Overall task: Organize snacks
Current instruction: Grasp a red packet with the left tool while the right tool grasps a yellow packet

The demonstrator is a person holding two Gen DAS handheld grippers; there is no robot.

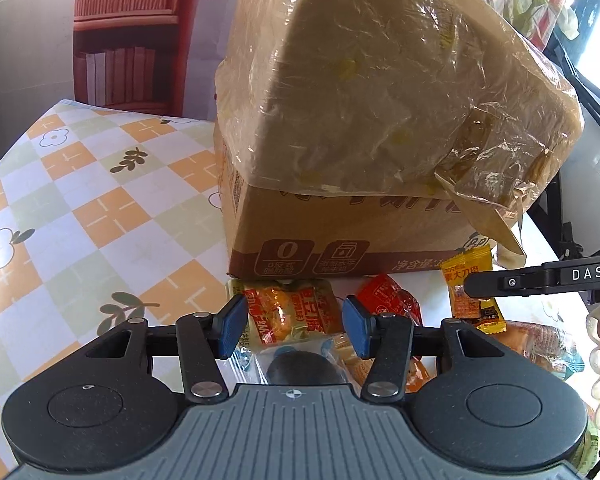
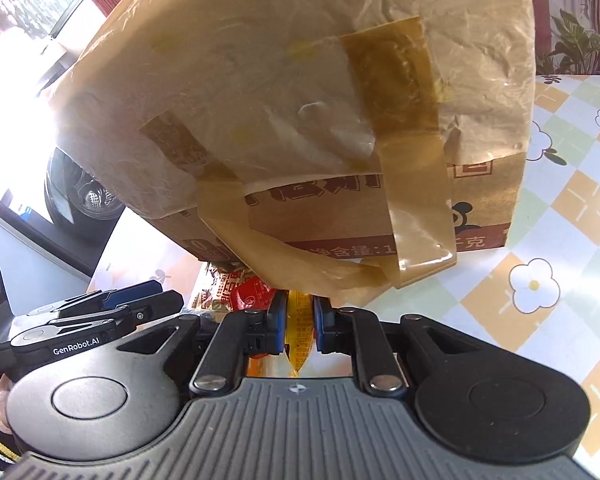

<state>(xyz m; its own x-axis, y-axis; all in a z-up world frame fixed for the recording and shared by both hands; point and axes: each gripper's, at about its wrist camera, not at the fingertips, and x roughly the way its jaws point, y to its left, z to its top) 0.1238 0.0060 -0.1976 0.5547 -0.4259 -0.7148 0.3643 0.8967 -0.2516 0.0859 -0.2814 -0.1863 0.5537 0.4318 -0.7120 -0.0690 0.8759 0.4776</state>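
Observation:
A cardboard box (image 1: pixel 340 232) with a taped, plastic-covered flap (image 1: pixel 380 80) stands on the table; it also fills the right wrist view (image 2: pixel 300 100). Several snack packets lie in front of it. My left gripper (image 1: pixel 294 328) is open over an orange-and-yellow packet (image 1: pixel 288 312), its blue pads (image 1: pixel 232 328) on either side. A red packet (image 1: pixel 384 296) lies to its right. My right gripper (image 2: pixel 299 324) is shut on a yellow packet (image 2: pixel 299 332), seen edge-on; in the left wrist view the same packet (image 1: pixel 466 288) hangs from its fingers (image 1: pixel 540 280).
The table wears a checked orange, green and white cloth with flowers (image 1: pixel 80 200). More packets (image 1: pixel 540 340) lie at the right. A red bookshelf picture (image 1: pixel 128 20) is behind the table. Loose tape strips (image 2: pixel 412 200) hang from the box flap.

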